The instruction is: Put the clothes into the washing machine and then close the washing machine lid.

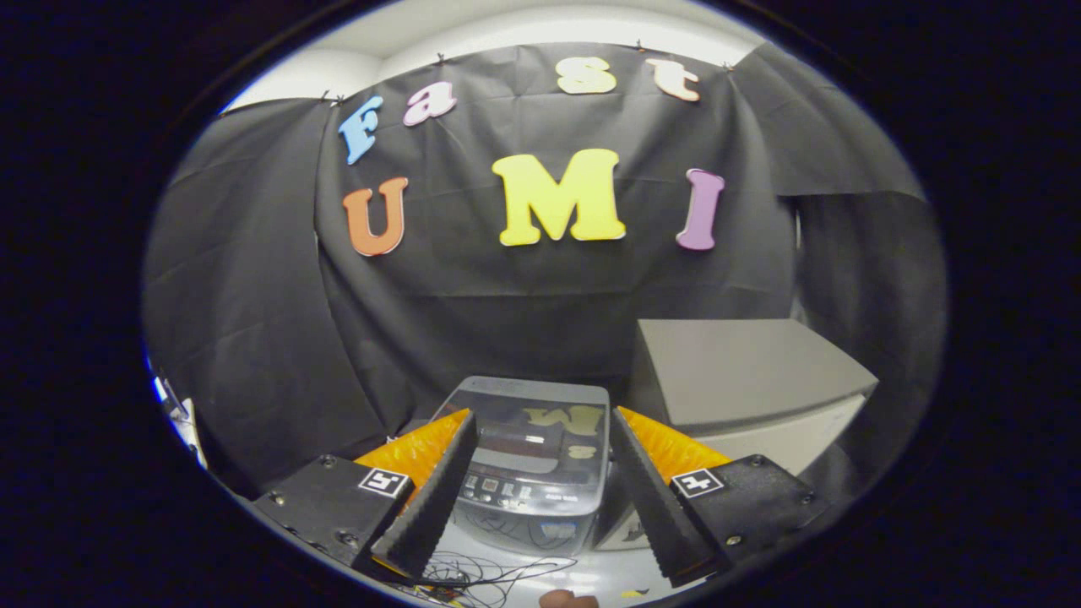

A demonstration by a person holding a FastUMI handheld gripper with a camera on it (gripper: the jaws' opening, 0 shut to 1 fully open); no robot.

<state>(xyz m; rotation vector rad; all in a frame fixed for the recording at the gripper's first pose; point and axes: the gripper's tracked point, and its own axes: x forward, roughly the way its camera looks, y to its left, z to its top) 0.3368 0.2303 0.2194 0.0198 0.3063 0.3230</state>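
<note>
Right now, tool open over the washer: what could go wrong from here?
1. The washing machine has its glass lid down, so clothes cannot go in until it is lifted.
2. The open tool holds nothing, and I cannot make out any clothes, so the pickup may need a search.
3. Loose cables lie on the floor in front of the machine and could snag the fingers on a low reach.

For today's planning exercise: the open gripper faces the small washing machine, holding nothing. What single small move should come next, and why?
Probably lower the gripper toward the washing machine just ahead to lift its lid. The fingers stand apart with nothing between them, and the glossy lid looks closed, so no clothes can go in yet. A grey box stands beside the machine.
</note>
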